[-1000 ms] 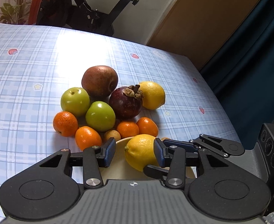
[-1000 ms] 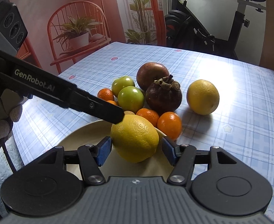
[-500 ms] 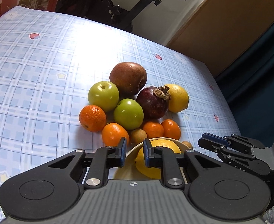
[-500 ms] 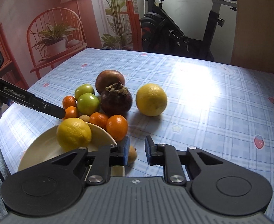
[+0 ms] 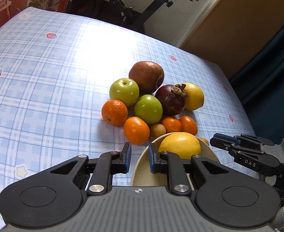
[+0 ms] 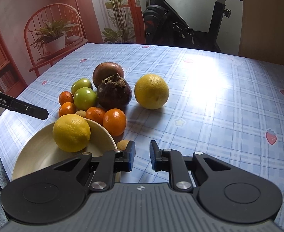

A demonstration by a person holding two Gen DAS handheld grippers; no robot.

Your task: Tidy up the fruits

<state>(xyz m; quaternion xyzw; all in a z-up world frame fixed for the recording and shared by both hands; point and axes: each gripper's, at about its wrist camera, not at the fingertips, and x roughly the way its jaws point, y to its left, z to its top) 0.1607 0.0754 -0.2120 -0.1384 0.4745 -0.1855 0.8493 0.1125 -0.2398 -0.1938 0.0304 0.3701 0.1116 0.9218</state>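
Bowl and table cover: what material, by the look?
Bowl: cream, smooth with a soft sheen and no pattern; glazed ceramic or melamine, the look leaves it open. Table cover: blue plaid with strawberry prints and a strong glare patch, so likely wipe-clean vinyl or oilcloth, not woven cloth.

- One yellow lemon (image 6: 71,132) lies in the cream bowl (image 6: 35,150), against its far rim.
- A second lemon (image 6: 151,91) lies on the table, just right of the dark mangosteen (image 6: 114,93).
- Behind the bowl lies a tight group: a red-brown apple (image 5: 146,76), two green apples (image 5: 124,91) (image 5: 148,109), four small oranges and a small brown fruit (image 5: 157,131).
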